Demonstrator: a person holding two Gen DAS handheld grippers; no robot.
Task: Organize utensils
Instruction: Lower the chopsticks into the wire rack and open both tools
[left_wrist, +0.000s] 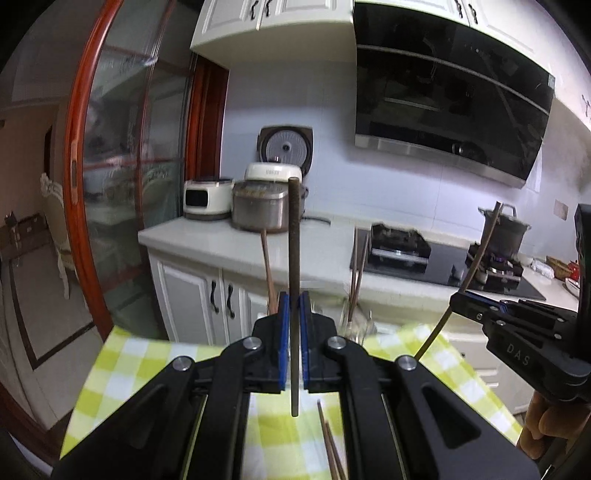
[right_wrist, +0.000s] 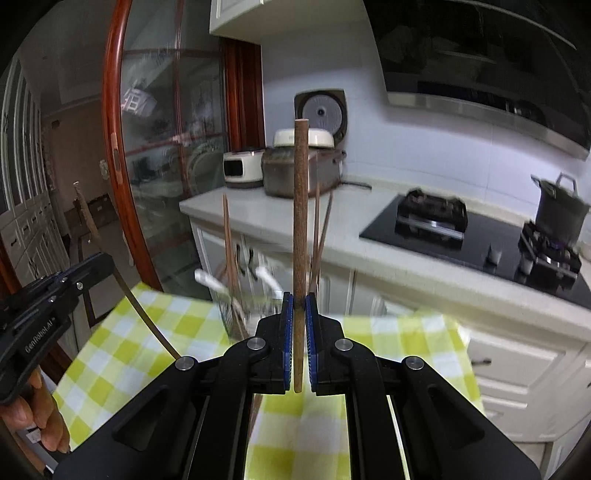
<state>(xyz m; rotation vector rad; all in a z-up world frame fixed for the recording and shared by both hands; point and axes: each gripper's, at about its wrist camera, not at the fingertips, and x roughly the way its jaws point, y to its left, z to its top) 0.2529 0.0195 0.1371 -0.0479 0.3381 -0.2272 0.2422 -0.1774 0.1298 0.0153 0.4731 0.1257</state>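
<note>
Kitchen counter (left_wrist: 229, 240) backs a green-checked tablecloth (left_wrist: 122, 365). Above the cloth, the left gripper (left_wrist: 294, 306) clamps one upright chopstick (left_wrist: 294, 258); the right gripper (right_wrist: 299, 310) clamps another chopstick (right_wrist: 300, 206). More chopsticks stand in a blurred holder (right_wrist: 240, 310) on the cloth's far edge.

Utensil holder (right_wrist: 236, 314) blurred (contents indistinct); table chopsticks (left_wrist: 332, 450) cut off by frame edge.
</note>
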